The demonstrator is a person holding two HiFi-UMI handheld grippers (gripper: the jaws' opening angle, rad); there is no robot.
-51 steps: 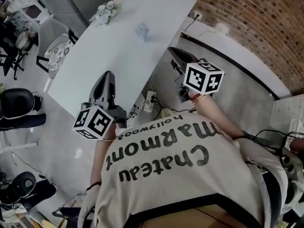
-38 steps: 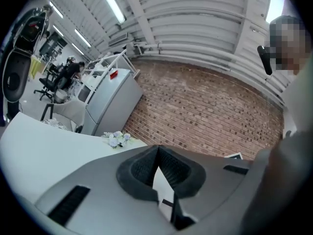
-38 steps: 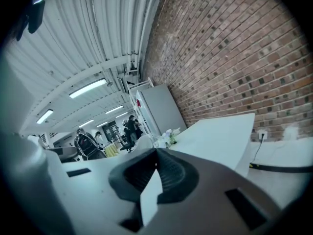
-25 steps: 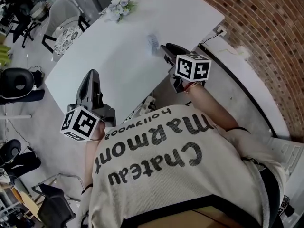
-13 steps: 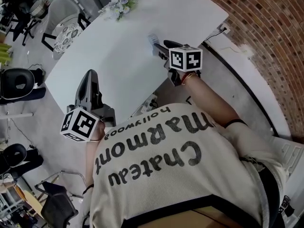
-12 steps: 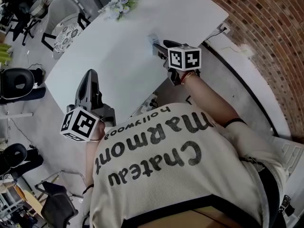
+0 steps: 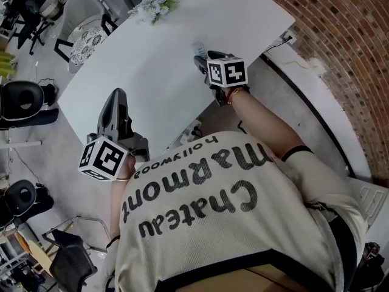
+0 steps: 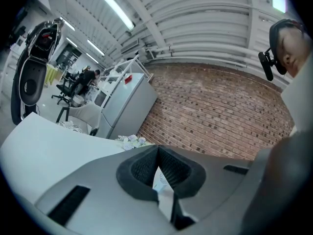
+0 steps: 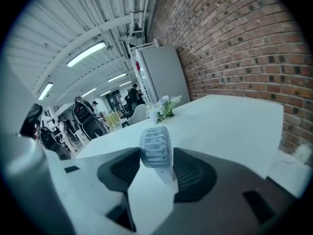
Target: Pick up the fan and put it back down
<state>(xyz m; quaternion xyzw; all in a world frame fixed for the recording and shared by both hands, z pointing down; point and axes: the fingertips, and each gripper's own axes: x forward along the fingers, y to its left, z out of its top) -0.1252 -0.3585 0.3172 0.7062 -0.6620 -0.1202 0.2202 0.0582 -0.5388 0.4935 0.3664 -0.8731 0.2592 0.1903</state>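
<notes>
The fan (image 9: 155, 148) is standing on the table (image 9: 234, 121) between the right gripper's (image 9: 156, 166) jaws, which have just been opening wide. The left gripper (image 8: 157, 153) is hovering well apart from it, jaws together and empty.

Pale blue-white slatted plastic fan (image 9: 155, 148) against plain white tabletop (image 7: 152, 59). Red-brown brick-patterned wall (image 7: 340, 23) at two o'clock.

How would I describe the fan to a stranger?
Find the white table beside the brick wall. The fan stands on it, at the tips of the right tongs. Unlike the flowers farther along, it is a slatted disc on a stem.
</notes>
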